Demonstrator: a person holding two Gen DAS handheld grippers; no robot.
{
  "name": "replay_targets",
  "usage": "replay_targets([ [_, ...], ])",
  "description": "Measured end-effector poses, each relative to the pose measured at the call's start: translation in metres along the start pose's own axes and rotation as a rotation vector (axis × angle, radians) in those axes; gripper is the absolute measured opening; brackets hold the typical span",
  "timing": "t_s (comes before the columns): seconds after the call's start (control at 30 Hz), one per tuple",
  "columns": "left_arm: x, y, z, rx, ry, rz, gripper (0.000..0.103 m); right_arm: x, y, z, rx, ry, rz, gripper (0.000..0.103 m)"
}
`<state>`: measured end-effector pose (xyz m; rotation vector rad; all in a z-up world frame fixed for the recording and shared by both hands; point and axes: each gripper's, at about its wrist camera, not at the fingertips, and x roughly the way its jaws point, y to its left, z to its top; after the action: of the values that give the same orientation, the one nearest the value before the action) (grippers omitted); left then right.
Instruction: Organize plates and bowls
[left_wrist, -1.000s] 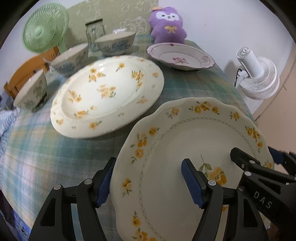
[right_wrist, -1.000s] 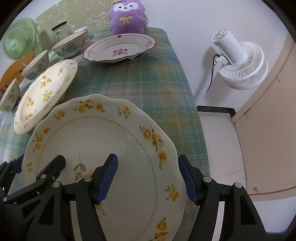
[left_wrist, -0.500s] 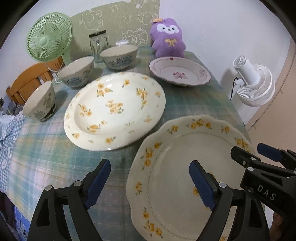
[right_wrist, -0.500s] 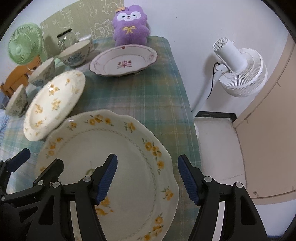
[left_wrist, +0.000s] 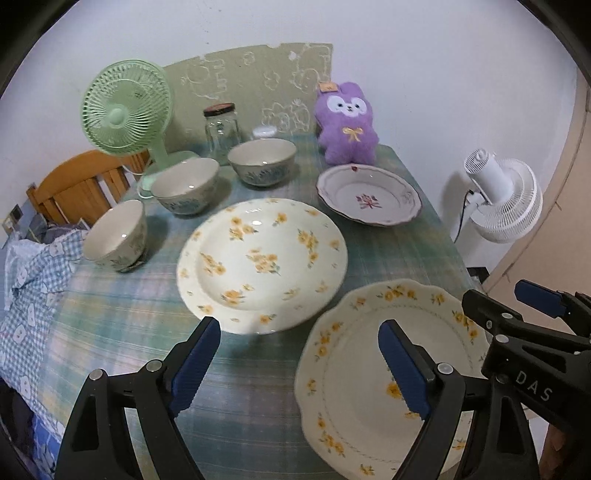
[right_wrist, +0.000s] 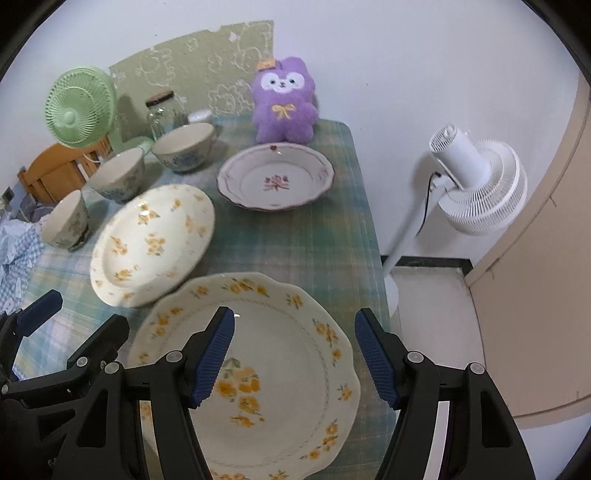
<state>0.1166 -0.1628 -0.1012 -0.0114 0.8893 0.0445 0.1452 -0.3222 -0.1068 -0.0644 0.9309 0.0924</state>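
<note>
— While your left gripper (left_wrist: 299, 360) and right gripper (right_wrist: 295, 356) hang with jaws apart, where's the scalloped plate (right_wrist: 280, 373)?

— At the tabletop's (right_wrist: 306, 243) near right corner, under both. Your round plate (left_wrist: 262, 258) sits mid-table, bowls (left_wrist: 184, 184) along the left edge, plush (left_wrist: 347, 123) at the far edge.

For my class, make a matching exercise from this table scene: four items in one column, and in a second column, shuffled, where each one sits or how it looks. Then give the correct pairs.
Column A
1. scalloped plate
2. pink-flower dish
3. glass jar
4. purple plush toy

Column B
a. at the back of the table, against the wall, just behind the pink-flower dish
b. nearest the cameras, at the table's front edge
c. beside the green fan, lid on
d. red-trimmed rim, in front of the plush toy

Pairs: 1-b, 2-d, 3-c, 4-a
</note>
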Motion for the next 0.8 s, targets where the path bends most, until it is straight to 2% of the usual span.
replay_targets([
  [0.37,-0.005,0.039,0.015,-0.010,-0.012,-0.012,0.086,-0.011,0.034,0.014,0.001,-0.023,0.028,0.071],
  [0.53,-0.005,0.055,0.022,0.018,-0.035,0.008,0.085,-0.010,0.056,0.025,0.028,-0.013,0.002,0.071],
  [0.63,-0.001,0.064,0.027,0.037,-0.044,0.001,0.084,-0.005,0.068,0.031,0.034,0.009,-0.042,0.071],
  [0.8,0.013,0.082,0.035,0.036,-0.032,-0.010,0.082,0.006,0.083,0.042,0.062,0.024,-0.046,0.071],
])
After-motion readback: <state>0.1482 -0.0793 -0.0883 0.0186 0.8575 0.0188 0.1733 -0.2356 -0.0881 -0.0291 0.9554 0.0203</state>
